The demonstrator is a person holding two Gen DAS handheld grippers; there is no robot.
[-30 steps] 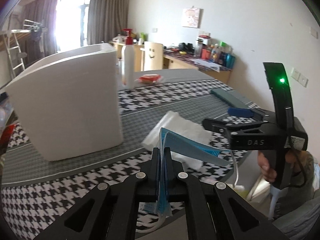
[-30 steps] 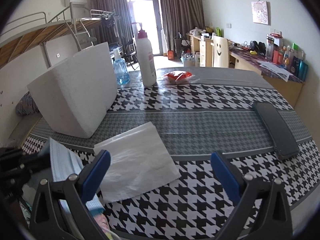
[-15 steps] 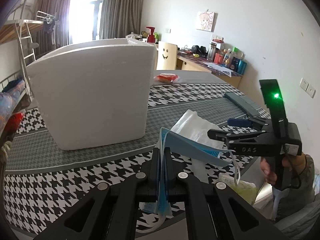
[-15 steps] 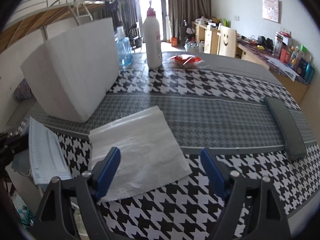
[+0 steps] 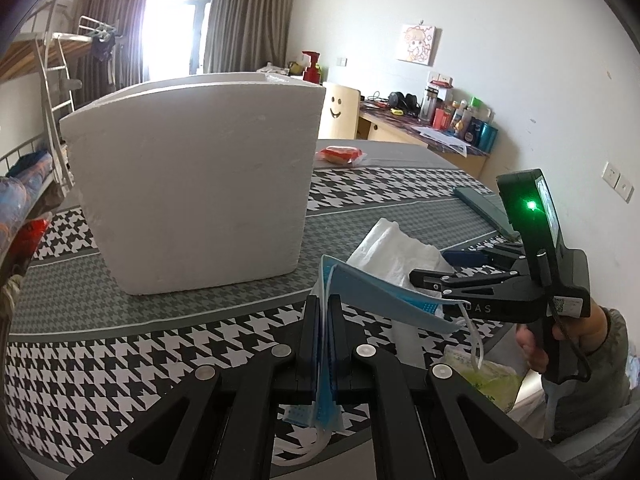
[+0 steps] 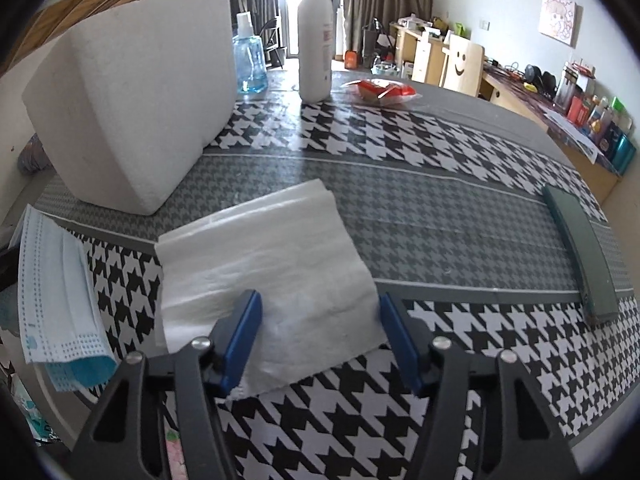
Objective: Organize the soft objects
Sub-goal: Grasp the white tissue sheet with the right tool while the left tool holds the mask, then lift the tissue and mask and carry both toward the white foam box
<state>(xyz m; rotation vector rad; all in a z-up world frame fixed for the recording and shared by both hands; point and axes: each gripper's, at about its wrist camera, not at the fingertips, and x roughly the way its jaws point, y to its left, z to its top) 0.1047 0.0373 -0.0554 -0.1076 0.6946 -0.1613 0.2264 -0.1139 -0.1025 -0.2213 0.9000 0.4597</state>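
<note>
Houndstooth table w/ big white foam box at its left as landmark. Left gripper clamped tight on blue face mask, held off the table edge in front of box. Right gripper jaws closing, astride near edge of white tissue lying flat just right-front of box, pads not yet pressing

Bright daylight pours through a tall window hung with grey-brown curtains; white walls carry a small picture; a cluttered wooden desk lines the right wall; a metal bunk bed stands left.
</note>
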